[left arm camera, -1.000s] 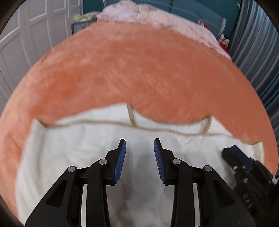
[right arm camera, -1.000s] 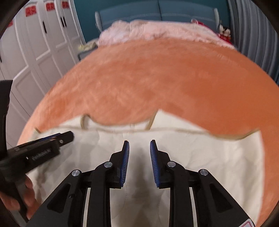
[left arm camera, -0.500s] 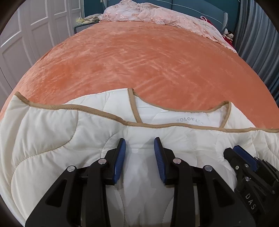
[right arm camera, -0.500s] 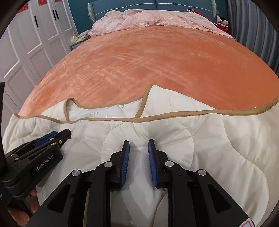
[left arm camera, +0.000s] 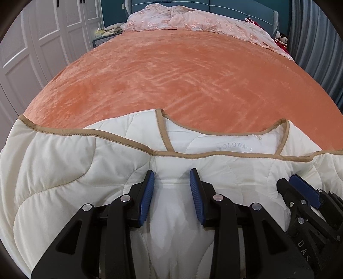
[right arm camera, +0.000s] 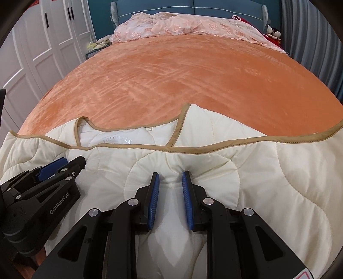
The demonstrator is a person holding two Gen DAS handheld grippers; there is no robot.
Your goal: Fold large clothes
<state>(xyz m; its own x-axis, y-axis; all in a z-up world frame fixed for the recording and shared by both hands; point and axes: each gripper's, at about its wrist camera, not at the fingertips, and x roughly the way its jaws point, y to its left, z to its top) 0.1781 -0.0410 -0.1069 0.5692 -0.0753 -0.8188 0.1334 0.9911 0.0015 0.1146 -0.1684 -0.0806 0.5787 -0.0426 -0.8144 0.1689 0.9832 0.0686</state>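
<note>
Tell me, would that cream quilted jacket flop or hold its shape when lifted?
The quilted jacket would probably flop: it bunches into soft folds between the left gripper fingers. Its puffy padding suggests it is light for its bulk. The right gripper pinches a similar ridge, so it likely grips easily.

We are looking at a home bedroom: a bed [left arm camera: 182,70] wearing an orange plush cover, a blue padded headboard [right arm camera: 193,7], white panelled wardrobe doors [right arm camera: 42,43], and grey curtains [left arm camera: 317,43] hanging alongside.
</note>
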